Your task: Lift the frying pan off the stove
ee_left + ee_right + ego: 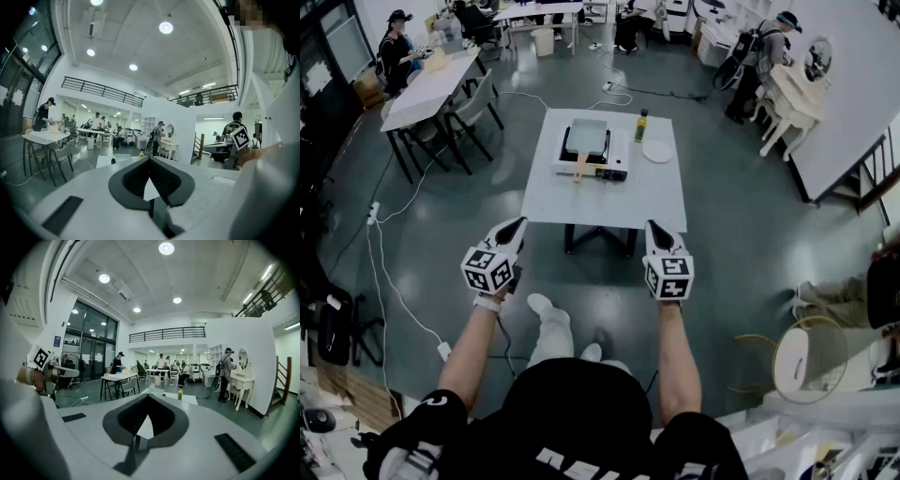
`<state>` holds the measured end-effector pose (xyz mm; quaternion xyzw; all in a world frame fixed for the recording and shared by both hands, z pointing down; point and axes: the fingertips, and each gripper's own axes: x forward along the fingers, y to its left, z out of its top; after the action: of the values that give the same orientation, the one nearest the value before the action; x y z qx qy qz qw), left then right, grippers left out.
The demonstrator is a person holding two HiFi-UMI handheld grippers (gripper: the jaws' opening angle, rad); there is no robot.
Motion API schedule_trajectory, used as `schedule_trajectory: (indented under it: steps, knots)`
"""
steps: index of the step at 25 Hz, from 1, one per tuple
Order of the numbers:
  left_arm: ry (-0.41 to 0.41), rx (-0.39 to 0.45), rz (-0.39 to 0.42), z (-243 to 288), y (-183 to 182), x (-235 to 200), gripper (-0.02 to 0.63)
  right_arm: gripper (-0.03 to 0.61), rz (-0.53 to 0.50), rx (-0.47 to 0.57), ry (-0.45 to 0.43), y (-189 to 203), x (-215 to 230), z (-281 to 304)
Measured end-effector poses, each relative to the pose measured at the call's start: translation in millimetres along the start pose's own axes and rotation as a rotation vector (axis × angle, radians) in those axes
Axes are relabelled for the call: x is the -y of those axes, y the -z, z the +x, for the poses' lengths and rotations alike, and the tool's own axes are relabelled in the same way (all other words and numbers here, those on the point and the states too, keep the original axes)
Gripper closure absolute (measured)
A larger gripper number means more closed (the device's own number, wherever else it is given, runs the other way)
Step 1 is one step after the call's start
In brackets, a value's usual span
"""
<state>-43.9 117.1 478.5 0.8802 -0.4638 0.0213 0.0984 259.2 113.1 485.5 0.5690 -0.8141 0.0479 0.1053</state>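
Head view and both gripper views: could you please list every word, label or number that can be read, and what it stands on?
None can be read.
Cubes on left hand-held gripper and right hand-held gripper: square marker patterns, no letters.
White print on the black shirt: cut off, unreadable.
Bottle label: too small.
Blue wall sign: too small.

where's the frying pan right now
In the head view the frying pan sits on the stove on the white table ahead, just left of the bottle and the plate.
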Motion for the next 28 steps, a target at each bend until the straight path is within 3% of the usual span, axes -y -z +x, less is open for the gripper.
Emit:
schedule_trajectory:
  steps: [28]
  knots:
    - [0.022,0.000,0.012,11.3,-2.7,5.3,0.615,0.583,0.023,0.026,-0.005,-3.4,5.5,0.9]
